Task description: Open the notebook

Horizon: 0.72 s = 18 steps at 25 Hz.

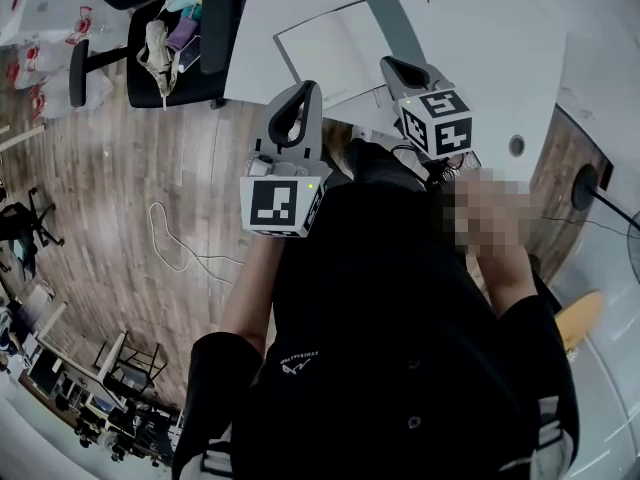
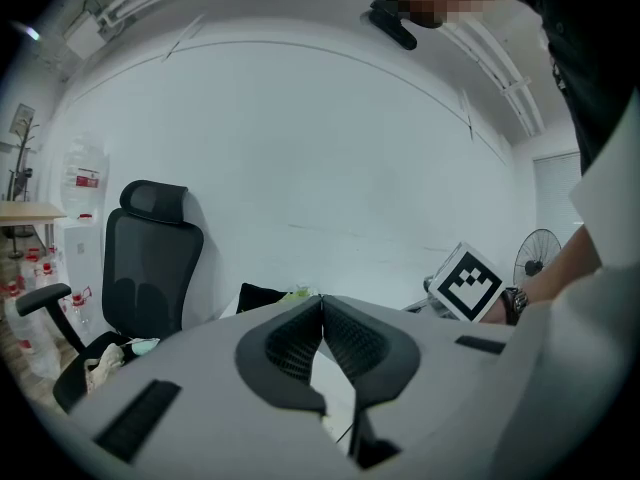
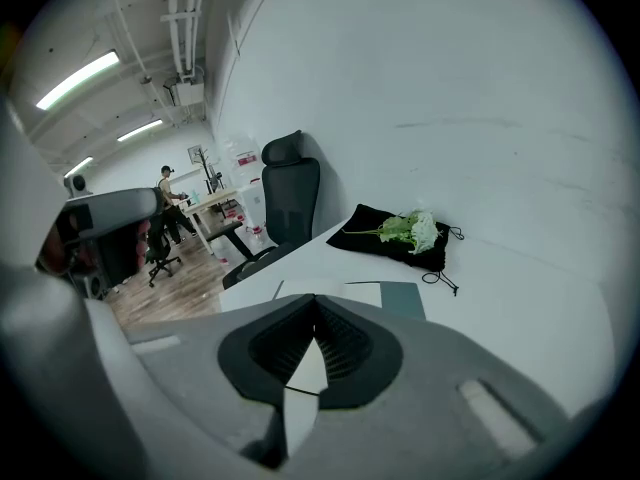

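The notebook [image 1: 335,53] lies open on the white table [image 1: 480,38], with white pages facing up and its grey-green cover [image 1: 398,20] folded out to the right. In the right gripper view the notebook [image 3: 385,295] shows just beyond the jaws. My left gripper [image 1: 311,87] hovers at the table's near edge, at the notebook's near left corner, shut and empty. My right gripper [image 1: 385,63] hangs over the notebook's near right corner, raised off it, also shut with nothing between its fingers. Both pairs of jaws meet at the tips in their own views: left gripper [image 2: 322,298], right gripper [image 3: 315,298].
A black office chair [image 1: 175,38] piled with loose things stands left of the table on the wooden floor, where a white cable [image 1: 170,238] lies. A black pouch with a white flower [image 3: 405,233] rests at the table's far side. A fan [image 2: 540,253] stands at right.
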{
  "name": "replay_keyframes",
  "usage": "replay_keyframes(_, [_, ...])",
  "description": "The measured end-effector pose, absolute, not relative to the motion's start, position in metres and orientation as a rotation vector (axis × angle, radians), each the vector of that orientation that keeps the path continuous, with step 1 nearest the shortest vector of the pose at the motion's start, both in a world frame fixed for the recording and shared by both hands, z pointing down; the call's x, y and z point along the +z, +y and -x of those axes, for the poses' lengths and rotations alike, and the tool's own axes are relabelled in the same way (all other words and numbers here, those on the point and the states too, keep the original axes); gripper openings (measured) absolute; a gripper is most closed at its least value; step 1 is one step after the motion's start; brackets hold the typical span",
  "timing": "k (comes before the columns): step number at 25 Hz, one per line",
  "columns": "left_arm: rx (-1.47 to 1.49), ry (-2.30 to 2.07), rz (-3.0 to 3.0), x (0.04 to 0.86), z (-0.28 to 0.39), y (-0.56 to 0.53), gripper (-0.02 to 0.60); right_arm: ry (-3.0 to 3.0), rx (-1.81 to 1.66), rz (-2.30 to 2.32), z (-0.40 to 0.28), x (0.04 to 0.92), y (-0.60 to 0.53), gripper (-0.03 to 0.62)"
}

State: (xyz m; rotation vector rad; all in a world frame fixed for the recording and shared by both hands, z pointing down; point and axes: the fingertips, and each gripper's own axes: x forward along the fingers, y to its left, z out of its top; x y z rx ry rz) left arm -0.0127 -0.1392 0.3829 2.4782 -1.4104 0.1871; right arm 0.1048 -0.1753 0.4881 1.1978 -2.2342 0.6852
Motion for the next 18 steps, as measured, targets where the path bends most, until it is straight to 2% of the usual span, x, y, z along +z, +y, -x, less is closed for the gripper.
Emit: replay_keyframes(18, [0.198, -1.353, -2.523, 0.377, 0.042, -0.149, 0.006, -2.367, 0.653, -1.334, -0.088, 0.417, -0.149, 0.006])
